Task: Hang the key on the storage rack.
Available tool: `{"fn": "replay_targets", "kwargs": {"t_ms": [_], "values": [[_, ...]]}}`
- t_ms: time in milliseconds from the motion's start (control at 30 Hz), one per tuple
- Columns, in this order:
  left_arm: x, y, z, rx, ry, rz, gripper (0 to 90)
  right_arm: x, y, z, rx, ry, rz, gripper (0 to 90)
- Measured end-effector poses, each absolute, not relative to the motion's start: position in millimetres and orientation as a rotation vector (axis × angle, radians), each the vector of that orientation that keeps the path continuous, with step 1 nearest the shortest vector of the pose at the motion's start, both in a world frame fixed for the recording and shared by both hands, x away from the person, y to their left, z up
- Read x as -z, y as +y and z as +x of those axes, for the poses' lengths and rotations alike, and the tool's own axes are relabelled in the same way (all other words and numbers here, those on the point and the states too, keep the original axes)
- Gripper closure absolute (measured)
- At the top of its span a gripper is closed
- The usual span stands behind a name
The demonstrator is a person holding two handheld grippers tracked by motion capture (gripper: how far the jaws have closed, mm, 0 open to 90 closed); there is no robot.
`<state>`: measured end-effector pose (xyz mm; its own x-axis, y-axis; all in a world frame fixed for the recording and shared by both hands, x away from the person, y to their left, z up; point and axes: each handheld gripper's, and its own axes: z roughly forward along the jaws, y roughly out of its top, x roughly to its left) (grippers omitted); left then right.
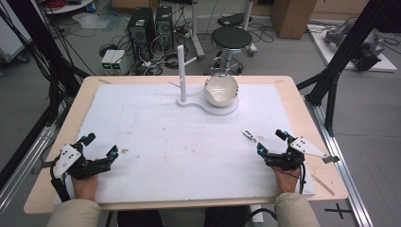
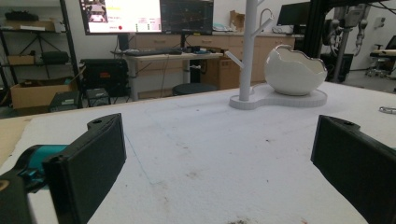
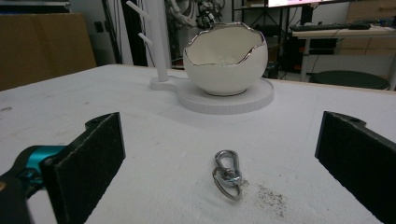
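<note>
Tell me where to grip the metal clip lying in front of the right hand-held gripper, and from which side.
Probably best from above, jaws straddling the clip across its narrow width at the middle, where its two loops overlap. It lies flat on the white mat, so there is no raised edge for a level approach. The right hand-held gripper is open just short of it, already nearly in line.

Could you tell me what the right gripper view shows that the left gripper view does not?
The right gripper view alone shows the metal clip close up, lying on the white mat ahead of the right tool, between its open jaws, beside a dark smudge. The left gripper view alone shows the lit monitors on the desk behind the table, and bare mat ahead of the open left tool. Both share the eggshell-shaped bowl on its white base and the white peg stand.
</note>
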<state>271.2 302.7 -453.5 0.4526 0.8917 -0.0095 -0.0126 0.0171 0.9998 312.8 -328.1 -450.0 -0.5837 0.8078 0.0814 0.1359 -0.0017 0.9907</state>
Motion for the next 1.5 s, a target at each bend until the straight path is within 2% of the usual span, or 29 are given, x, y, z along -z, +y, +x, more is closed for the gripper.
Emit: {"fn": "replay_targets", "kwargs": {"t_ms": [200,767,1200,1500], "values": [[453.5,304.8,272.4,-0.815,0.839,1.374,3.5,450.0,-328.5,312.8,-1.642,1.746,0.985,0.5],[453.5,303.3,271.2,-0.836,0.83,1.381,3.6,446.1,-329.2,318.2,-1.61,1.781,1.02,0.5],[453.6,303.5,270.8,-0.837,0.828,1.381,3.5,373.0,-325.3,340.3,-1.338,2.043,0.927,0.6],[453.6,303.1,270.6,-0.841,0.821,1.381,3.5,357.7,-307.5,363.9,-1.102,2.291,0.837,0.6]]}}
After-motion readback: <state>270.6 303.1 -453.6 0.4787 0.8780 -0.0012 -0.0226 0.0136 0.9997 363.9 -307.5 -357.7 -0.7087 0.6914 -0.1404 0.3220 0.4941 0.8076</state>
